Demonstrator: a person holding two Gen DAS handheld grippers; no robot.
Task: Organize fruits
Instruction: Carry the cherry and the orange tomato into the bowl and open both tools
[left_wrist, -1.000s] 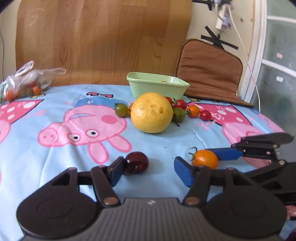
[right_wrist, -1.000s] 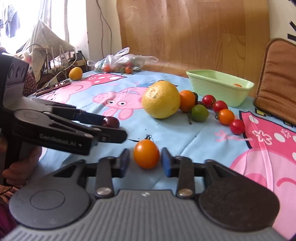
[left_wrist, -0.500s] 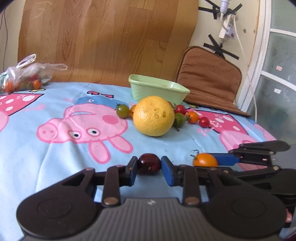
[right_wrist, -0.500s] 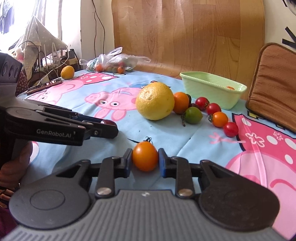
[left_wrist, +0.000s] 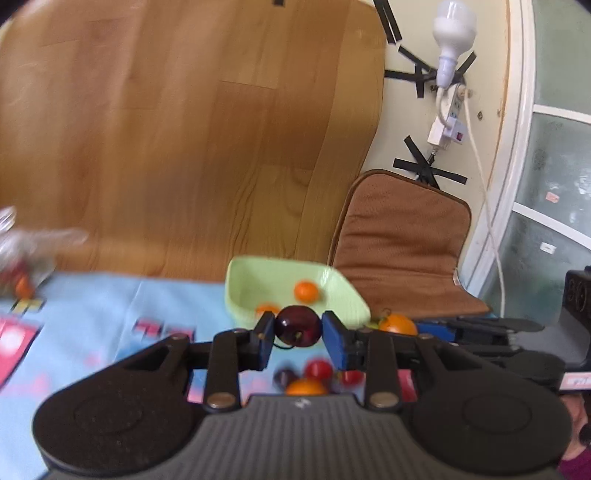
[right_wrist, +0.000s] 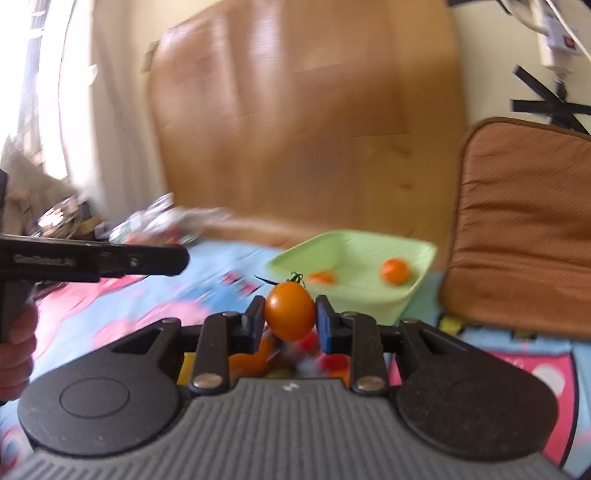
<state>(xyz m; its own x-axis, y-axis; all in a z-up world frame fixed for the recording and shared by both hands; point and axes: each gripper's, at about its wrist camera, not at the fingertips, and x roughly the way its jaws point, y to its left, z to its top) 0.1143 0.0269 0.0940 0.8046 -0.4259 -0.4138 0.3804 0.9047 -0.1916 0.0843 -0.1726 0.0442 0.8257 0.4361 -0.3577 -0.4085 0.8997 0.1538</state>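
My left gripper (left_wrist: 298, 329) is shut on a dark red cherry tomato (left_wrist: 297, 325) and holds it in the air just in front of the green basket (left_wrist: 347, 295). My right gripper (right_wrist: 290, 318) is shut on an orange tomato (right_wrist: 290, 312) with a green stem, also lifted, near the green basket (right_wrist: 388, 299). The basket holds two orange fruits (right_wrist: 395, 271). The right gripper with its orange tomato (left_wrist: 397, 325) shows to the right in the left wrist view. The left gripper's arm (right_wrist: 110, 260) shows at the left of the right wrist view.
Several small red and orange tomatoes (left_wrist: 314, 376) lie on the blue cartoon cloth (left_wrist: 110, 314) below the grippers. A brown cushion (left_wrist: 402, 254) leans behind the basket. A plastic bag of fruit (left_wrist: 22, 258) lies far left. A wooden board (left_wrist: 184, 147) stands behind.
Both grippers have lifted their tomatoes off the cloth and moved forward to the green basket. The big yellow citrus has dropped out of view.
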